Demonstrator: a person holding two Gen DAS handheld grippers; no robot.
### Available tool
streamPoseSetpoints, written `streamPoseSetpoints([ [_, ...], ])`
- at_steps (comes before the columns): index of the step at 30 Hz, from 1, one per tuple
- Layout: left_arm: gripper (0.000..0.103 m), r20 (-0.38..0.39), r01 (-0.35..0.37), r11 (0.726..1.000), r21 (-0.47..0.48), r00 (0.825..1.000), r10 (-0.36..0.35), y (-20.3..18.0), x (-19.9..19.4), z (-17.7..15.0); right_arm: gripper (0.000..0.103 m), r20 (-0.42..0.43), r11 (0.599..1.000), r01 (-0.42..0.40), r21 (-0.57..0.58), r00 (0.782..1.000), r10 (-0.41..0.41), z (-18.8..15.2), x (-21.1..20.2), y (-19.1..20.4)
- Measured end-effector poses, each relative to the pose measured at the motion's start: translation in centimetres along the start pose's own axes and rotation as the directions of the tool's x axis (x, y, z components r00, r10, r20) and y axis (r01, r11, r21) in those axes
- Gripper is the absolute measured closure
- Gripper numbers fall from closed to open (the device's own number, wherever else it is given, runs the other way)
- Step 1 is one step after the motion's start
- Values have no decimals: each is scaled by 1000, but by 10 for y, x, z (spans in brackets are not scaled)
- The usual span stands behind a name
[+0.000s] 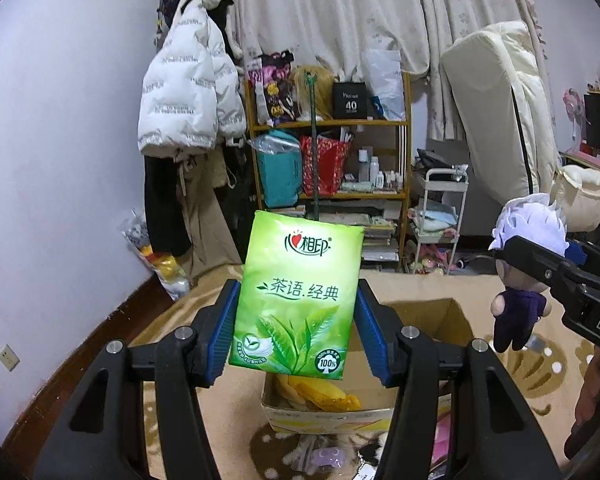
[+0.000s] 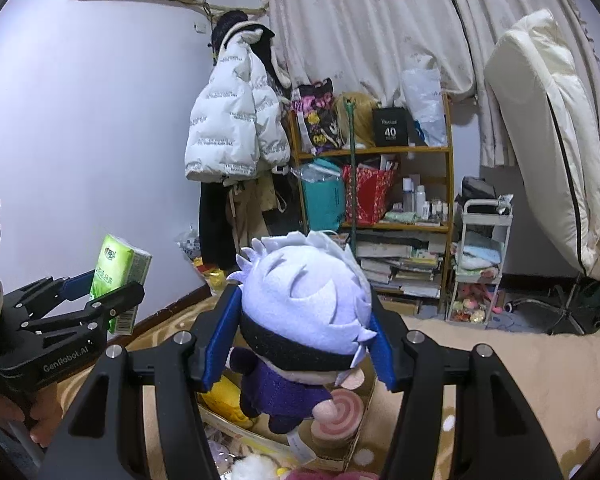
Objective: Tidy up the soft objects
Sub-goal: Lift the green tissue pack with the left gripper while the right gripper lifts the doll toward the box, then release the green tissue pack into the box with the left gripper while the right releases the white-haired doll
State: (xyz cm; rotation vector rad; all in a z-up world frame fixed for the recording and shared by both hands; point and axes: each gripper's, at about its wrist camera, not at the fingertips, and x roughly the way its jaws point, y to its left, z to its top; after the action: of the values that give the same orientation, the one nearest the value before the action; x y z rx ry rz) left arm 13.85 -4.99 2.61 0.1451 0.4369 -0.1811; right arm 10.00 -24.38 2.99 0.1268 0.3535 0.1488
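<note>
My left gripper (image 1: 296, 328) is shut on a green tissue pack (image 1: 296, 296), held upright above an open cardboard box (image 1: 456, 316); the pack also shows at the left of the right wrist view (image 2: 118, 276). My right gripper (image 2: 304, 340) is shut on the head of a plush doll (image 2: 306, 300) with white hair and a purple body, held above the box (image 2: 352, 448). The doll shows at the right of the left wrist view (image 1: 520, 276). Inside the box lie a yellow soft item (image 1: 328, 396) and a pink swirl cushion (image 2: 338, 416).
The box sits on a beige patterned rug (image 2: 500, 360). Small plush items (image 1: 328, 458) lie on the rug in front of the box. Behind stand a wooden shelf (image 1: 406, 152), a white cart (image 1: 444, 216), hanging coats (image 1: 188, 96) and a leaning mattress (image 1: 500, 112).
</note>
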Motion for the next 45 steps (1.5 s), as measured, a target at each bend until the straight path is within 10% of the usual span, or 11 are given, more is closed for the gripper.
streamPoseSetpoints([
  [45,48,-211,14,998,67,978,0,-14,86,-53,40,-239,998,-6,58,971,20,-71,94,-27],
])
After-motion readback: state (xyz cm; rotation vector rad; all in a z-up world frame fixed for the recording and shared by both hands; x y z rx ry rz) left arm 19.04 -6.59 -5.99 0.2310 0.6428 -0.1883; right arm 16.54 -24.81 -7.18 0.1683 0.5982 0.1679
